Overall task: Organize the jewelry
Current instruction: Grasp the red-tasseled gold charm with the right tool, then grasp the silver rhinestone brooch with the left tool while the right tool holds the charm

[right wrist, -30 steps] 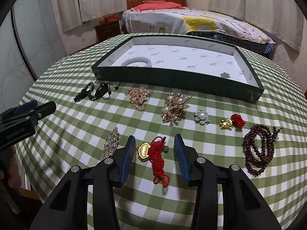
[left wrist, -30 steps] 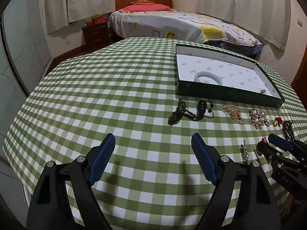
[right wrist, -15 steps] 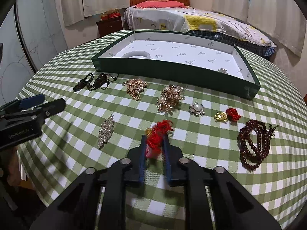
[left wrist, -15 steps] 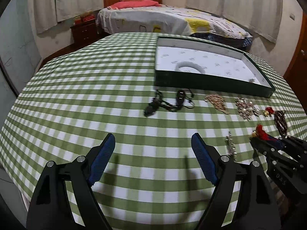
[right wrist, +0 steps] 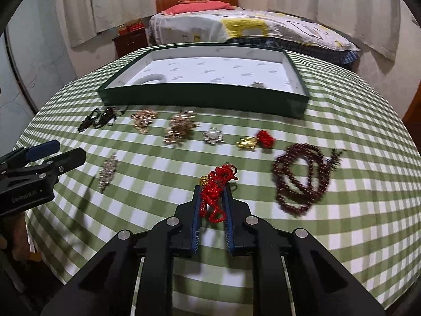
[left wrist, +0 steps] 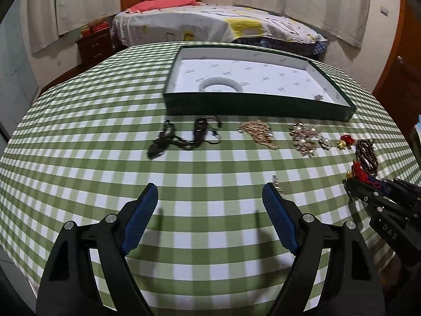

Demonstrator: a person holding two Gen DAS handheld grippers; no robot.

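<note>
Green-checked bench [right wrist: 342, 237] fills both views, a bed [right wrist: 250, 26] behind it. Toward its far side sits the tray [right wrist: 200, 96], jewelry laid in a row just before it. Right hand-held gripper [right wrist: 212, 192] is clenched on the red cord charm [right wrist: 217, 192], nearer than that row. Left hand-held gripper [left wrist: 210, 197] hangs released, nothing between its fingers.

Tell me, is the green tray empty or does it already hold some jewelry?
Not empty: the green tray holds a white bangle and a small brooch.
</note>
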